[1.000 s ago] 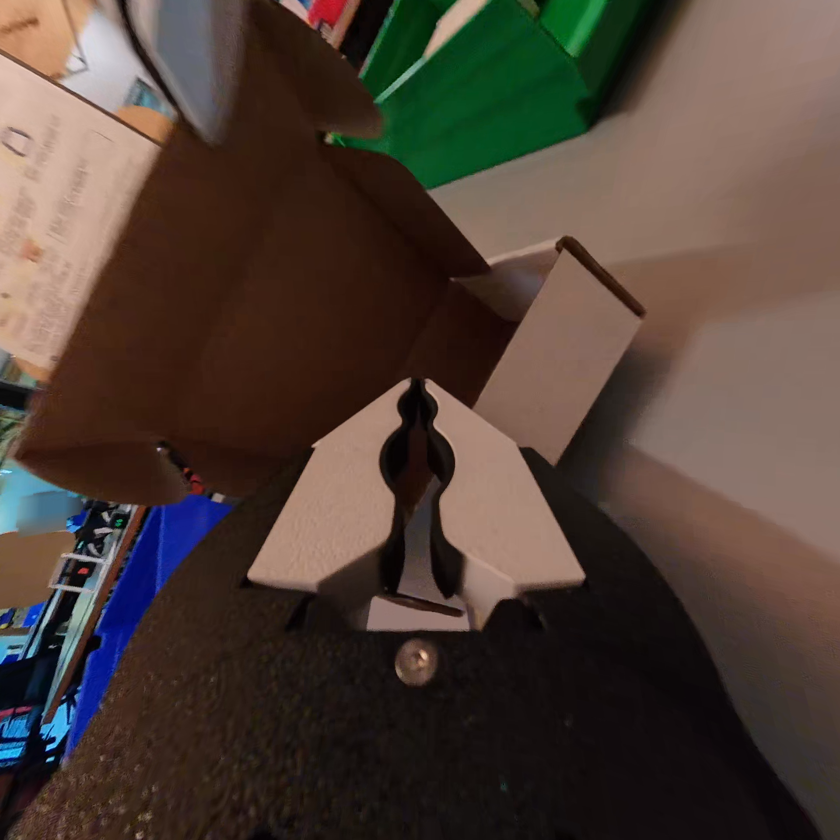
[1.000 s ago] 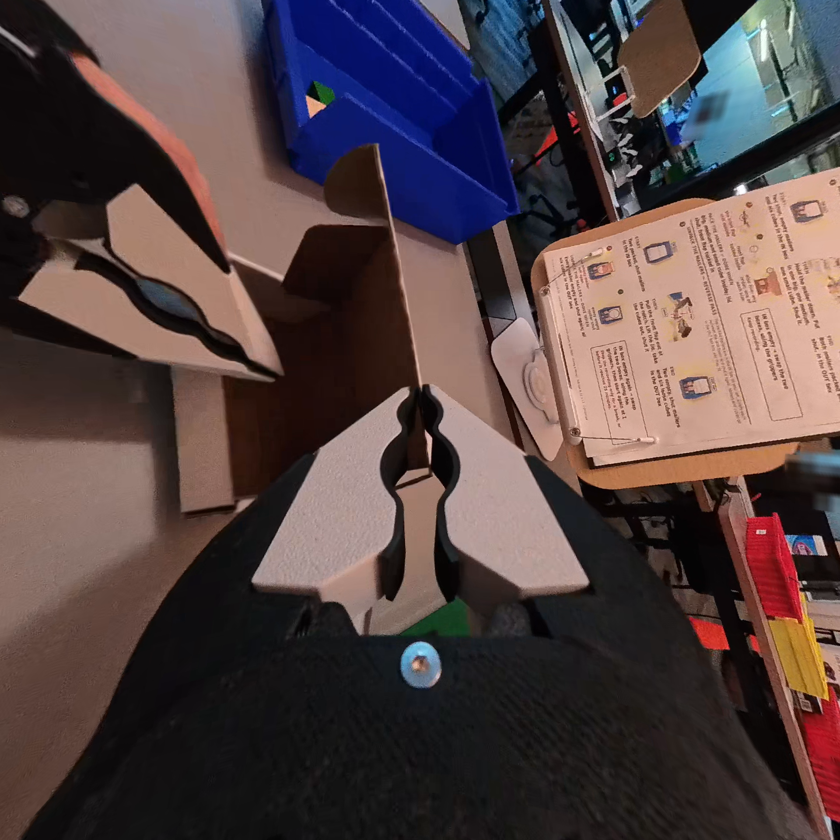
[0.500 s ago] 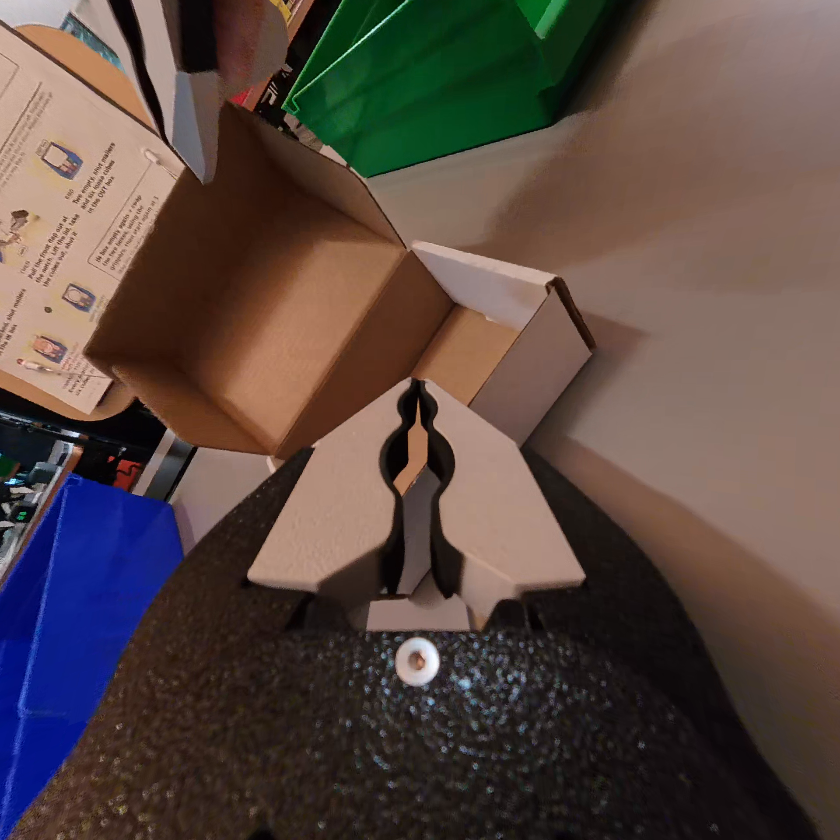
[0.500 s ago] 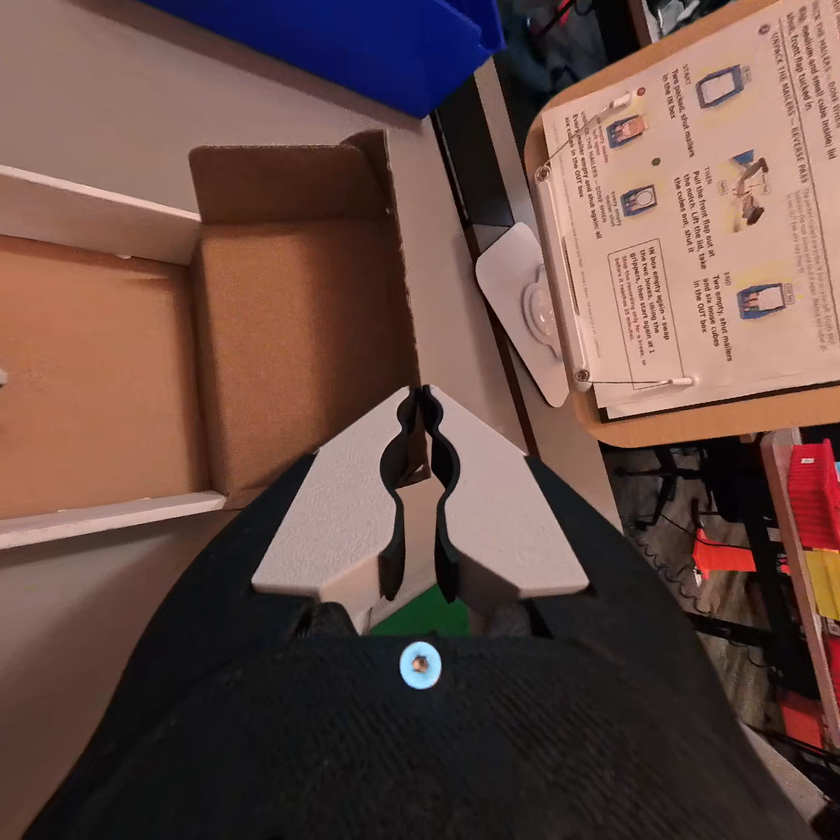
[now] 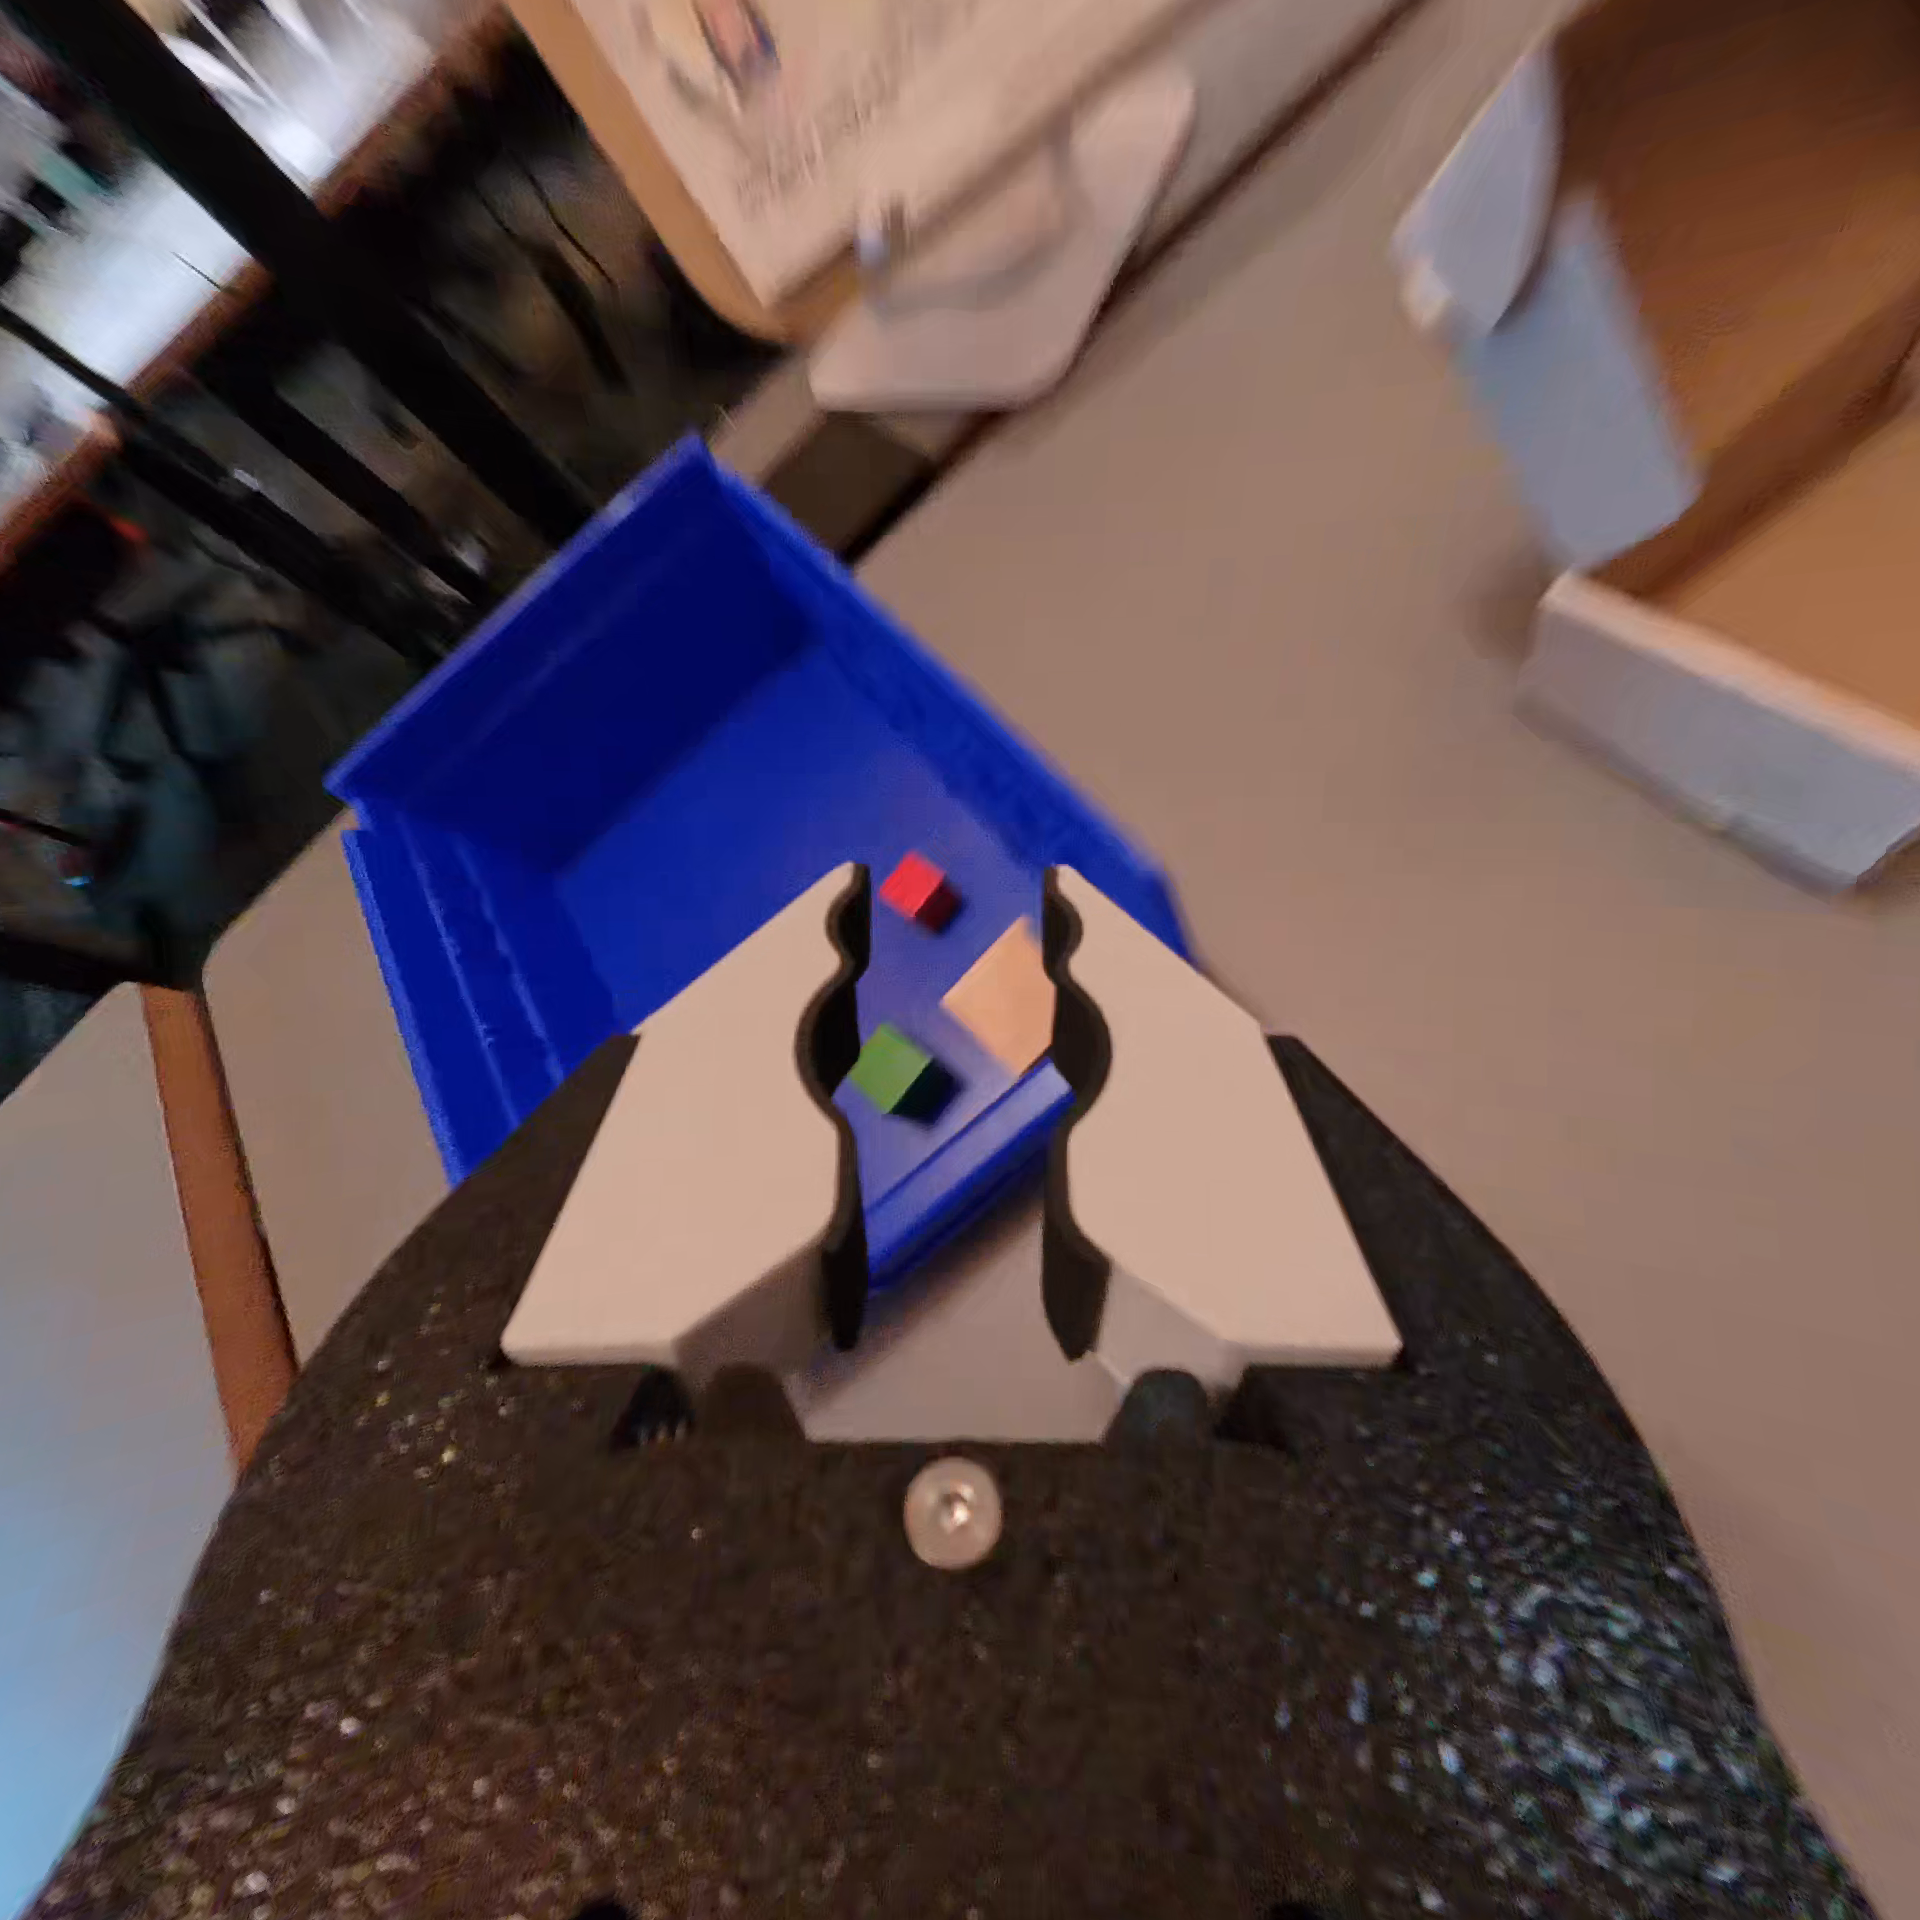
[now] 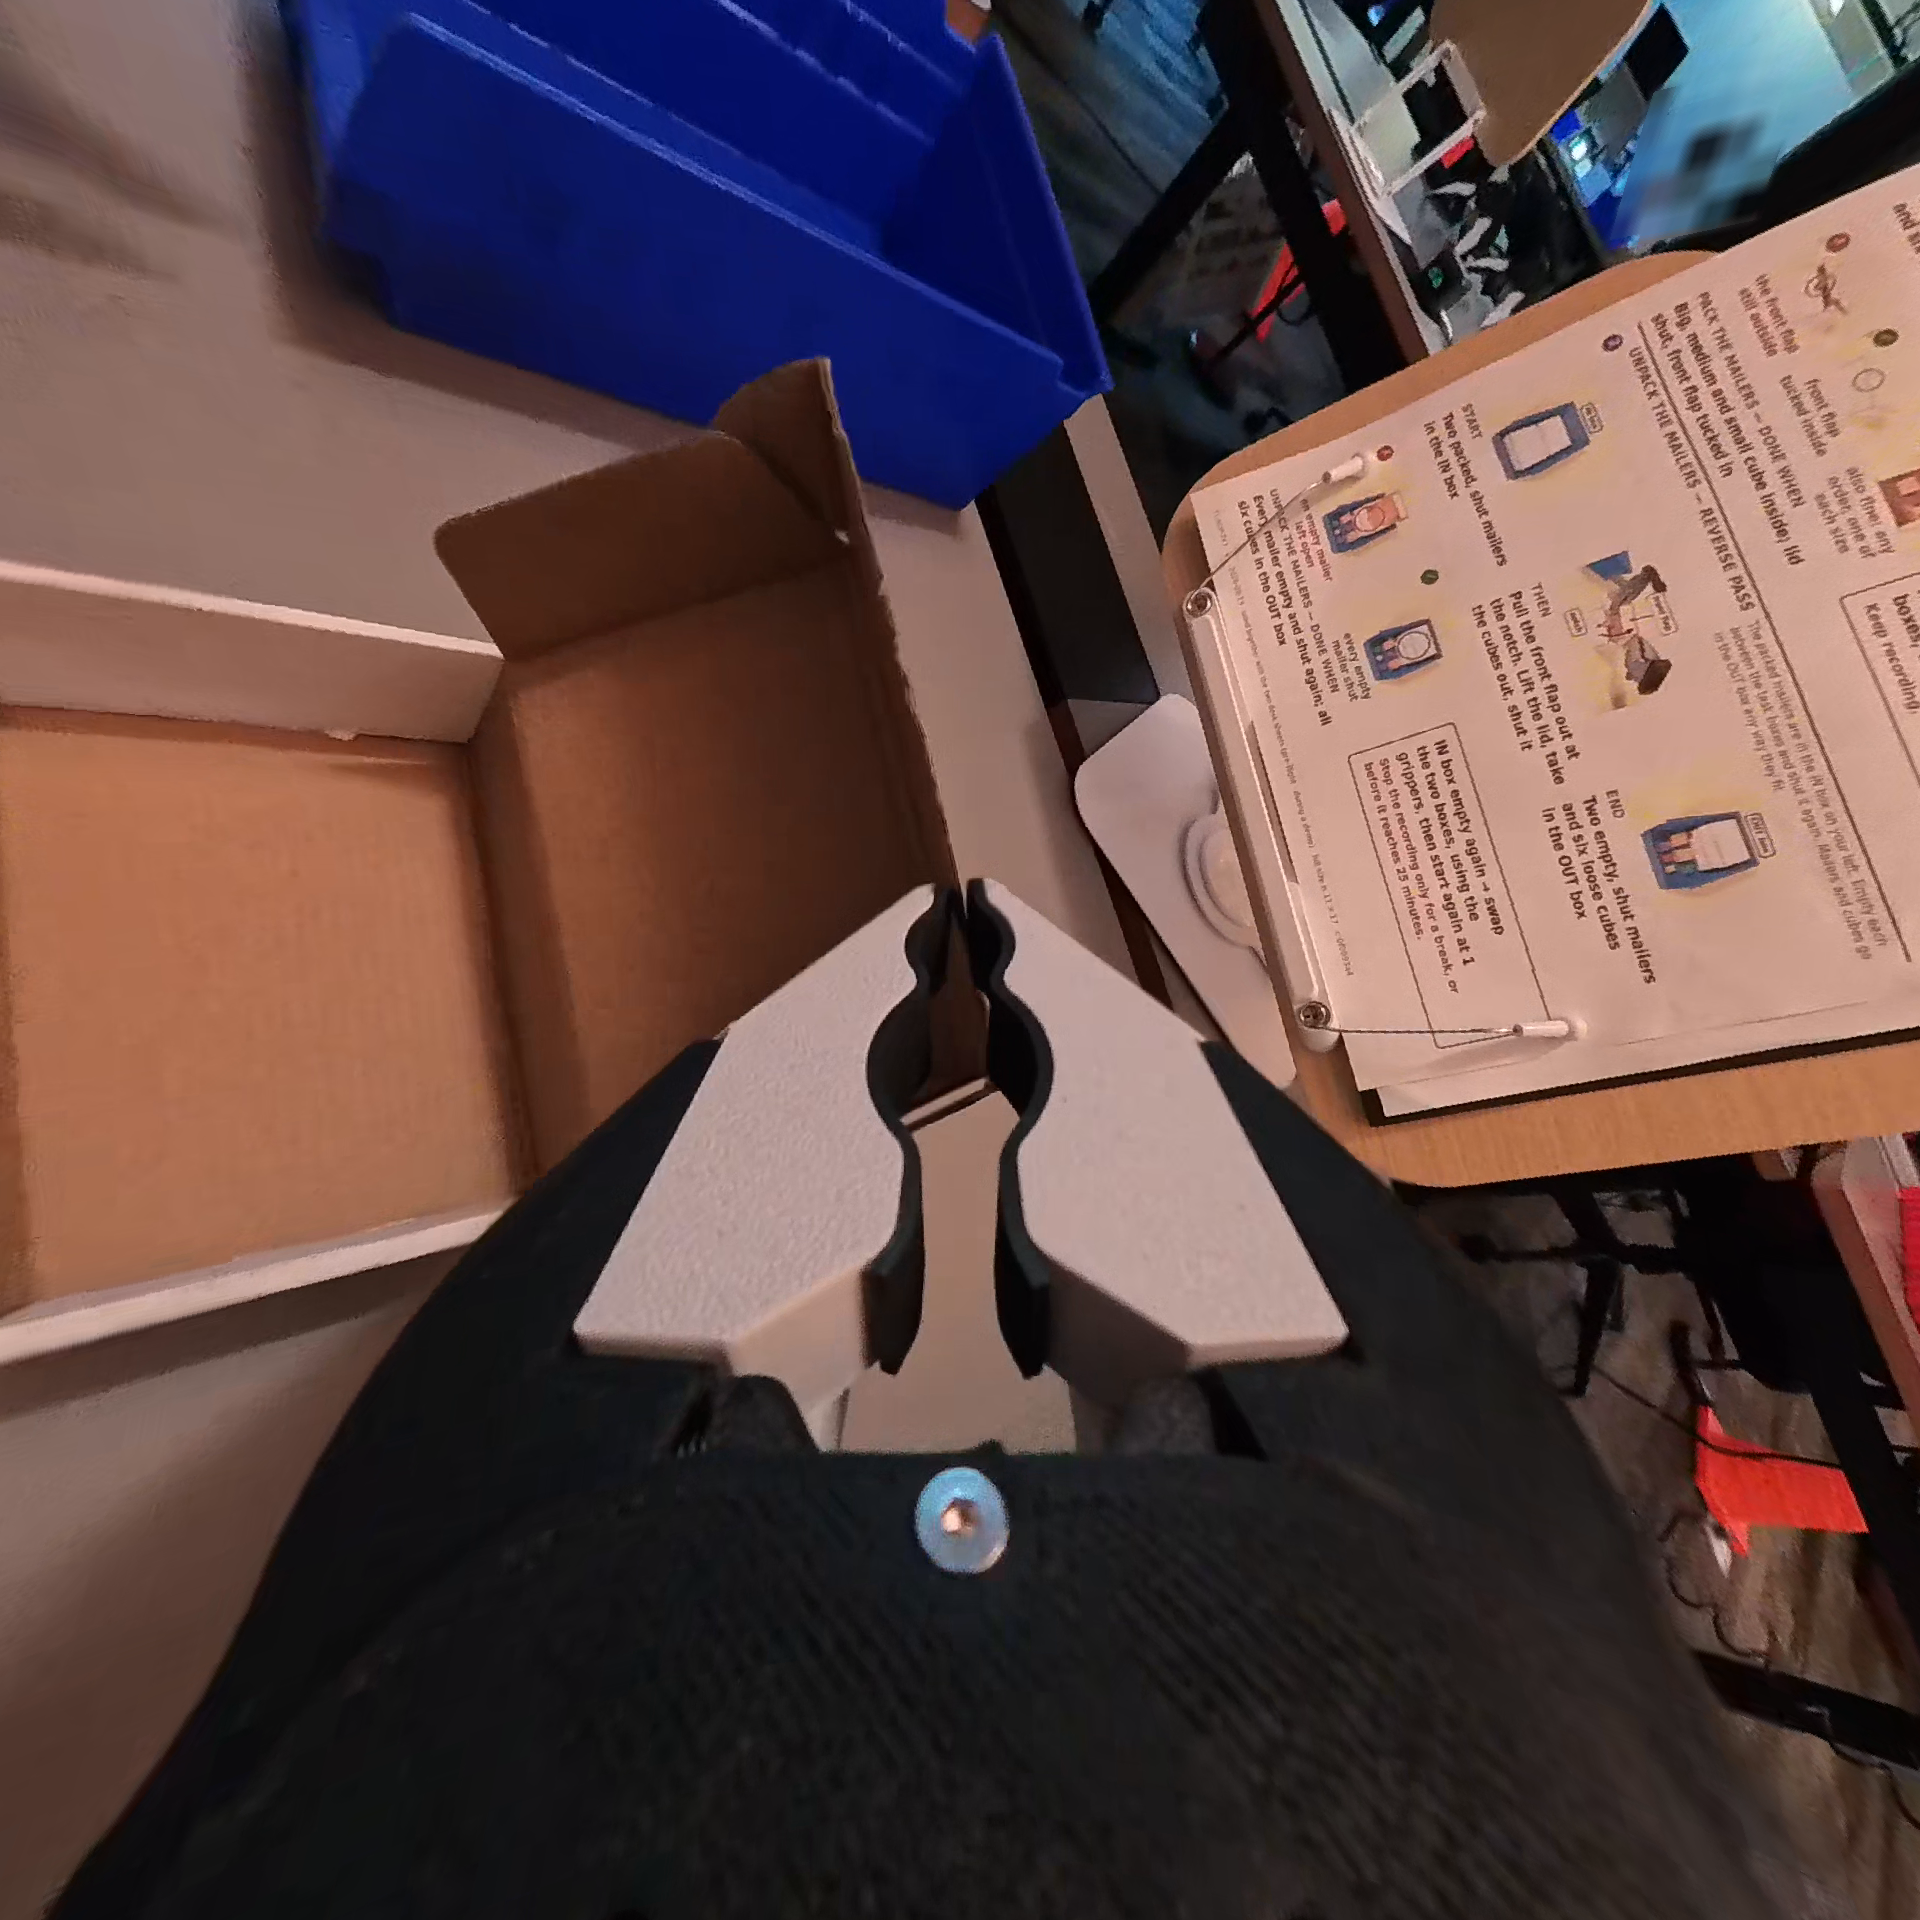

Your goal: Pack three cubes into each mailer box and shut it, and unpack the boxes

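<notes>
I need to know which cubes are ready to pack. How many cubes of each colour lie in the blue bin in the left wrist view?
red cube: 1
green cube: 1
tan cube: 1
Total: 3, all in the blue bin.

Matt brown cardboard mailer box [image 6: 260, 935]
</notes>
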Tool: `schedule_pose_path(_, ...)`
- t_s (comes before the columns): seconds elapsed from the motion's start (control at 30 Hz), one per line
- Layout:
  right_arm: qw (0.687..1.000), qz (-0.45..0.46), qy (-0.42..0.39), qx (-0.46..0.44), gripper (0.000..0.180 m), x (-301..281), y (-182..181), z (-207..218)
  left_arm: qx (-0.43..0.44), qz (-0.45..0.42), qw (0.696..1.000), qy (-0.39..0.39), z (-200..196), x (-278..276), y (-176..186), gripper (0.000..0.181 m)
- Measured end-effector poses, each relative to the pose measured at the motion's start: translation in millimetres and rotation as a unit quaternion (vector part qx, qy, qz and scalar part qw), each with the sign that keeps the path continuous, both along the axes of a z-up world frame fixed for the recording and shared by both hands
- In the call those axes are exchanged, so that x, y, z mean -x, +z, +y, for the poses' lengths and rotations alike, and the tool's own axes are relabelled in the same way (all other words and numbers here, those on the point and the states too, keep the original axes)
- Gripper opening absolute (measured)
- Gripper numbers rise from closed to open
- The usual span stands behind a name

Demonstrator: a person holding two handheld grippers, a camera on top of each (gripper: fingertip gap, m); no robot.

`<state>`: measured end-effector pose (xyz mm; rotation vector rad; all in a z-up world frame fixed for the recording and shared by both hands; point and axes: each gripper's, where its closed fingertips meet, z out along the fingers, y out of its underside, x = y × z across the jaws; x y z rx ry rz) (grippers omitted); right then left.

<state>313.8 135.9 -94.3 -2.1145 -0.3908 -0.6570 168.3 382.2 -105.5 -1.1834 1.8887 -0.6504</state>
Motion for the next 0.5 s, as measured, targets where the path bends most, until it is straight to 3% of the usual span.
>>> schedule_pose_path(0.1,1.0,-0.001,0.0,-0.006,0.001,-1.5,3.7,5.3,-0.065,0.112,0.99,-0.053,51.5,-14.3,-34.9,0.04)
schedule_pose_path(0.2,1.0,-0.006,0.0,-0.006,0.001,-1.3,3.9,9.2,-0.101,0.243,0.96,-0.1,79.8,-14.9,-81.7,0.048)
schedule_pose_path(0.4,1.0,-0.016,0.001,0.011,0.0,-3.2,-3.5,10.6,-0.11,0.359,0.912,-0.167,85.8,-18.1,-134.2,0.06)
schedule_pose_path(0.43,1.0,-0.017,0.001,0.013,0.0,-3.2,-4.6,10.6,-0.102,0.372,0.905,-0.178,81.5,-16.2,-139.8,0.056)
schedule_pose_path(0.47,1.0,-0.016,0.002,0.013,0.0,-3.4,-5.2,10.6,-0.106,0.386,0.898,-0.182,81.5,-14.4,-143.9,0.032)
schedule_pose_path(0.5,1.0,-0.016,0.003,0.012,0.0,-3.6,-5.0,10.7,-0.114,0.396,0.893,-0.182,83.8,-13.4,-144.8,0.025)
